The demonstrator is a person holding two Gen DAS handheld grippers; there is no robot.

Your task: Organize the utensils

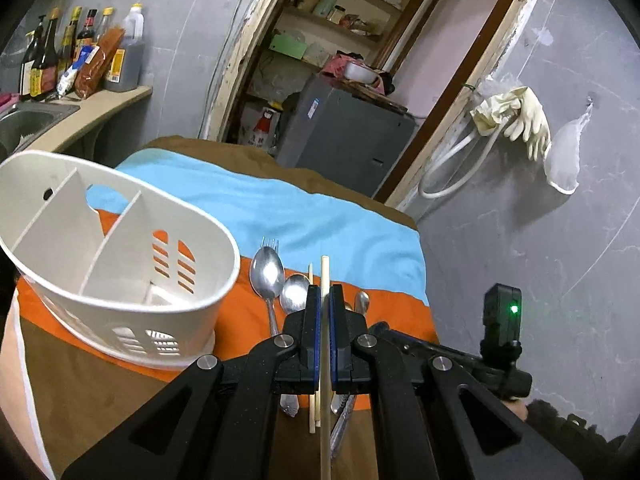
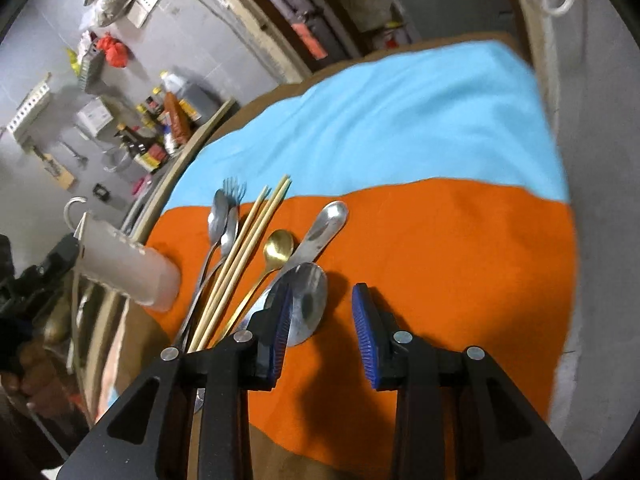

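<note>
My left gripper (image 1: pixel 325 292) is shut on a single wooden chopstick (image 1: pixel 325 420) that runs straight between its blue pads, above the orange cloth. Left of it stands the white divided utensil caddy (image 1: pixel 120 280), with nothing in the compartments that show. Two steel spoons (image 1: pixel 266 272) and a fork lie on the cloth under the gripper. In the right wrist view my right gripper (image 2: pixel 322 300) stands open over the orange cloth with nothing between its fingers. A large steel spoon (image 2: pixel 310 300) lies by its left finger. Beside that lie a gold spoon (image 2: pixel 278 246), several chopsticks (image 2: pixel 248 248) and a fork (image 2: pixel 234 192).
A blue and orange cloth (image 2: pixel 440 240) covers the small table, which drops off at the right and far edges. A counter with bottles (image 1: pixel 80 56) and a sink (image 1: pixel 24 124) lies to the left. A grey appliance (image 1: pixel 344 132) stands behind the table; rubber gloves (image 1: pixel 520 116) hang on the wall.
</note>
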